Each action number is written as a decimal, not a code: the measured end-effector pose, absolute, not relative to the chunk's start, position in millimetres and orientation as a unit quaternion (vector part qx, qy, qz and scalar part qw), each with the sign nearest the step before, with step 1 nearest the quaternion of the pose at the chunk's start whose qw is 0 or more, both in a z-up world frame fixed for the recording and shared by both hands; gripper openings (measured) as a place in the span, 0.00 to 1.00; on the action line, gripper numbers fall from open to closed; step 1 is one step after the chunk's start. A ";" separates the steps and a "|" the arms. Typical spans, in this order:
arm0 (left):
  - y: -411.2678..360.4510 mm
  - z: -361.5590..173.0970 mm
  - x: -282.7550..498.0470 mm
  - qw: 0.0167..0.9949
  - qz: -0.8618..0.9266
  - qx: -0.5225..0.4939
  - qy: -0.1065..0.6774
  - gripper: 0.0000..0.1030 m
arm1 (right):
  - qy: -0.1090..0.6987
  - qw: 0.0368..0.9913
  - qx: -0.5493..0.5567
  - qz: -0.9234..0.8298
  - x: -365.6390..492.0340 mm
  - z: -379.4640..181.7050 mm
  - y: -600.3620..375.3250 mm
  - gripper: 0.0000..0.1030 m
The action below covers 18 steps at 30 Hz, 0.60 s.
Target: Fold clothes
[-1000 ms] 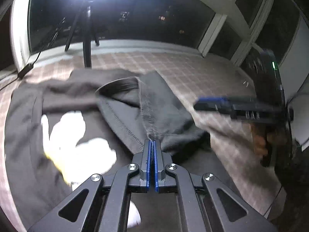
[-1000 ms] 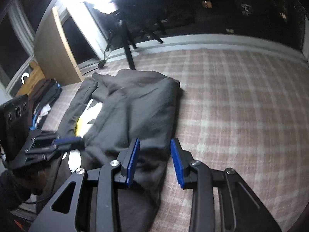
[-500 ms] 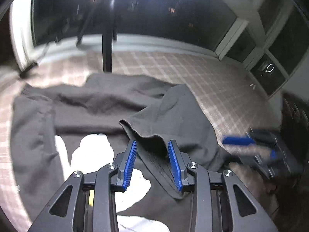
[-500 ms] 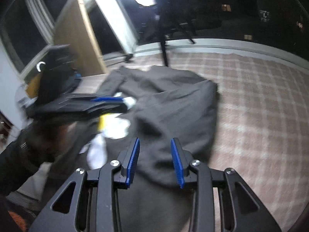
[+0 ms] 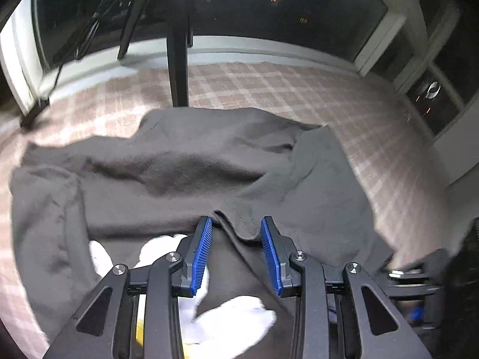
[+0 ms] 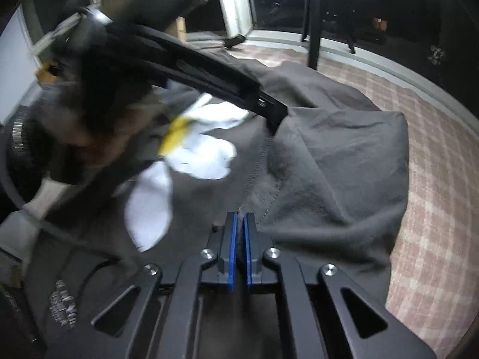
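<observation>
A dark grey sweatshirt (image 5: 185, 167) with a white and yellow print (image 5: 230, 326) lies spread on a pink plaid surface; one side is folded over the body. My left gripper (image 5: 236, 227) is open just above the folded edge, with a fold of cloth between the blue pads. In the right wrist view the sweatshirt (image 6: 344, 161) and its print (image 6: 203, 152) fill the frame. My right gripper (image 6: 239, 217) is shut on the stitched edge of the sweatshirt. The left gripper (image 6: 277, 119) reaches in from the upper left there, fingertips at the fold.
A black tripod leg (image 5: 178, 45) stands at the far edge of the plaid surface (image 5: 269, 83), before dark windows. The tripod (image 6: 312, 27) also shows in the right wrist view, with a wooden board (image 6: 125, 0) at the upper left. Bare plaid (image 6: 440, 209) lies to the right.
My left gripper let go of the sweatshirt edge, opened and moved forward over the fold. My right gripper moved left onto the garment and shut on its stitched edge.
</observation>
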State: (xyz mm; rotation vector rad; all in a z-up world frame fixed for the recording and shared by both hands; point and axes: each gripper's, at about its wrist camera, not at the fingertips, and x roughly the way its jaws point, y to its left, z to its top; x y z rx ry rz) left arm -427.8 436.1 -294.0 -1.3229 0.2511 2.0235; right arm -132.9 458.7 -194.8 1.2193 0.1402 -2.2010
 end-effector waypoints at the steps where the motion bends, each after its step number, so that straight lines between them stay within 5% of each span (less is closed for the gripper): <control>1: 436.3 -294.2 -428.5 0.344 0.782 -0.508 0.108 0.31 | 0.048 0.319 0.448 -0.834 -124.9 -186.8 462.2 0.05; 6: 441.1 -297.2 -431.8 0.331 0.784 -0.501 0.157 0.33 | -0.022 0.330 0.454 -0.828 -124.5 -175.2 494.1 0.07; 10: 437.0 -285.8 -429.3 0.333 0.790 -0.487 0.165 0.32 | -0.084 0.329 0.465 -0.818 -129.2 -169.4 521.4 0.33; 15: 445.3 -290.0 -429.4 0.348 0.780 -0.488 0.181 0.38 | -0.094 0.245 0.449 -0.854 -162.4 -161.5 564.9 0.33; 18: 448.6 -296.0 -427.8 0.353 0.775 -0.493 0.176 0.25 | -0.103 0.207 0.454 -0.860 -202.4 -172.9 577.5 0.33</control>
